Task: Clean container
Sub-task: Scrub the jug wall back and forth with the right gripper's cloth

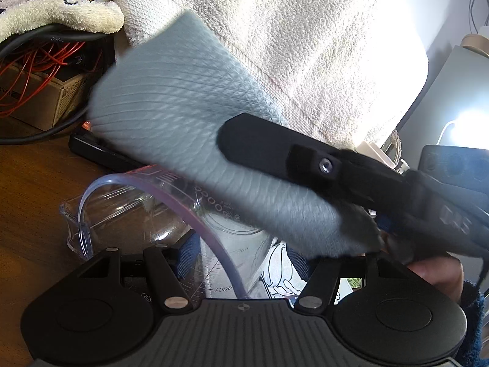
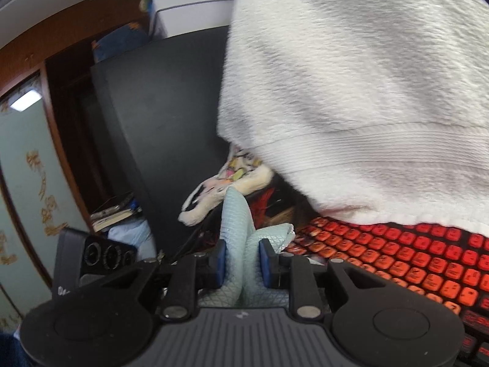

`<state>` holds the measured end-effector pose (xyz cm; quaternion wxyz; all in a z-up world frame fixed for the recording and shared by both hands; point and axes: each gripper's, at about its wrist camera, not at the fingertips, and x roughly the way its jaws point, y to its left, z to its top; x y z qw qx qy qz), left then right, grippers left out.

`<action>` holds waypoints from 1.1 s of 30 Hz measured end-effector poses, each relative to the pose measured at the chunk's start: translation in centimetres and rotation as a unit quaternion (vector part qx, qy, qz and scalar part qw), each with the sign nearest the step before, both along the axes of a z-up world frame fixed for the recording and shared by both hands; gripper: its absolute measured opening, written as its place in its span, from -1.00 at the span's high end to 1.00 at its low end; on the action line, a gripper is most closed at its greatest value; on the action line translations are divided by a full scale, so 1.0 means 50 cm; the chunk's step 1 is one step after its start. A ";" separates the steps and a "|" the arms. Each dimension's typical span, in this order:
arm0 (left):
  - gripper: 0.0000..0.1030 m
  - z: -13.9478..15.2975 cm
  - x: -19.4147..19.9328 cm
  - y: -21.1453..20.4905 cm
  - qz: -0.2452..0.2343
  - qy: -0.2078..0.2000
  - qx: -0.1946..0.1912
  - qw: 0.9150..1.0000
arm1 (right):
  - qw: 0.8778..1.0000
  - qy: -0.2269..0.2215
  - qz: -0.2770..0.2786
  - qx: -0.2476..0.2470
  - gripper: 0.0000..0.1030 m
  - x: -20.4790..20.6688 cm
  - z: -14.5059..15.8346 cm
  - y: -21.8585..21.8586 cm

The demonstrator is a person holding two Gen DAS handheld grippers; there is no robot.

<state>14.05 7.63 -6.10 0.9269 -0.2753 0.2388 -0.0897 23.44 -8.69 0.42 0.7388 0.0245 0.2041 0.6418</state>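
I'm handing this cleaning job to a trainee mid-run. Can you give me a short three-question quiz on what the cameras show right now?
1. True or false: the right tool is shut on the pale blue cloth.
2. What does the left tool hold? A) a sponge B) the clear measuring jug C) a keyboard
3. Fill in: in the left wrist view, the cloth is ____ the jug's rim, not down inside it.

Key:
1. True; both blue pads press the bunched cloth.
2. B; the jug's wall sits between the fingers.
3. Above.
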 end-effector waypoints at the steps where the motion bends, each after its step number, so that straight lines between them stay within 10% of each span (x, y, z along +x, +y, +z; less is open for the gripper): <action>1: -0.20 0.000 0.000 0.000 0.000 0.000 0.000 1.000 | 1.000 -0.005 0.006 -0.001 0.58 -0.006 0.001 0.003; 17: -0.20 -0.001 0.001 -0.001 0.000 0.000 0.000 1.000 | 0.998 0.027 -0.051 0.010 0.58 0.051 -0.002 -0.034; 33: -0.20 -0.003 0.003 -0.003 0.000 0.000 0.000 1.000 | 1.000 -0.002 0.007 0.003 0.58 -0.010 0.000 0.004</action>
